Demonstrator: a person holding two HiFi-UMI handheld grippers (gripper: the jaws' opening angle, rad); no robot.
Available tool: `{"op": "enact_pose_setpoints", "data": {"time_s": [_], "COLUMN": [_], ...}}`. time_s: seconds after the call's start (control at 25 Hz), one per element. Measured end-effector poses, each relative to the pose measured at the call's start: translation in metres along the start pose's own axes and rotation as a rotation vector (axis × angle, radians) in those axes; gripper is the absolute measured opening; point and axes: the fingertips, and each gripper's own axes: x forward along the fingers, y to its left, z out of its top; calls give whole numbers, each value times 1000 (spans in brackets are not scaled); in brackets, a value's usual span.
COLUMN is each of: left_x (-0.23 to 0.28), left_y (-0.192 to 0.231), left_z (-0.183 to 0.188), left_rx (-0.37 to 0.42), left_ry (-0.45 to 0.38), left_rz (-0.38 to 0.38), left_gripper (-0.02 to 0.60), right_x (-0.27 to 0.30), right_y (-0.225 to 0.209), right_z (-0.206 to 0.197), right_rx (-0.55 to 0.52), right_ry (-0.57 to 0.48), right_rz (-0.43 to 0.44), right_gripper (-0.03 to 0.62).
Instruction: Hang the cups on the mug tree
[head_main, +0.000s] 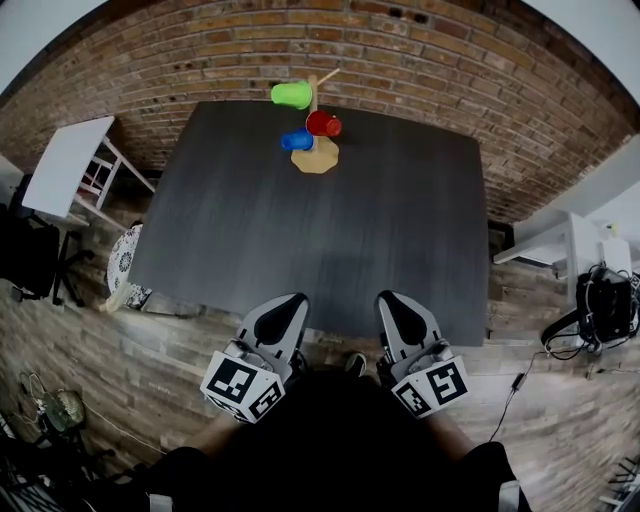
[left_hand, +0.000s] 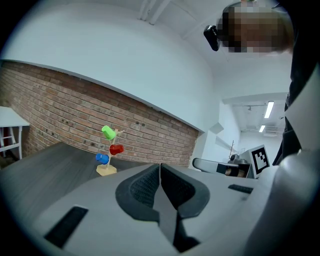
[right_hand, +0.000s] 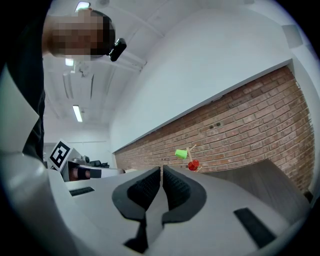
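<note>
Well, we hold both grippers over the near edge of the dark table (head_main: 300, 250), and our torso hides the hands behind the marker cubes. The left gripper (head_main: 288, 305) and the right gripper (head_main: 394, 303) are both clenched on nothing, pads meeting. Far ahead of the fingertips stands the mug tree (head_main: 315, 155), carrying the green cup (head_main: 291, 95), red cup (head_main: 323, 124) and blue cup (head_main: 297, 140). In the right gripper view, the gripper's body hides the blue cup and the tree's base. We cannot make out the cup handles.
</note>
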Motion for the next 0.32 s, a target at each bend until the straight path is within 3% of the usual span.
{"op": "enact_pose_setpoints", "data": {"time_s": [0.32], "left_x": [-4], "left_y": [2], "left_z": [3], "left_rx": [0], "left_ry": [2], "left_rz": [-5], "left_gripper": [25], "right_x": [2], "right_y": [6], "right_z": [0], "right_rx": [-2], "right_ry": [7], "right_rz": [0], "right_gripper": [41]}}
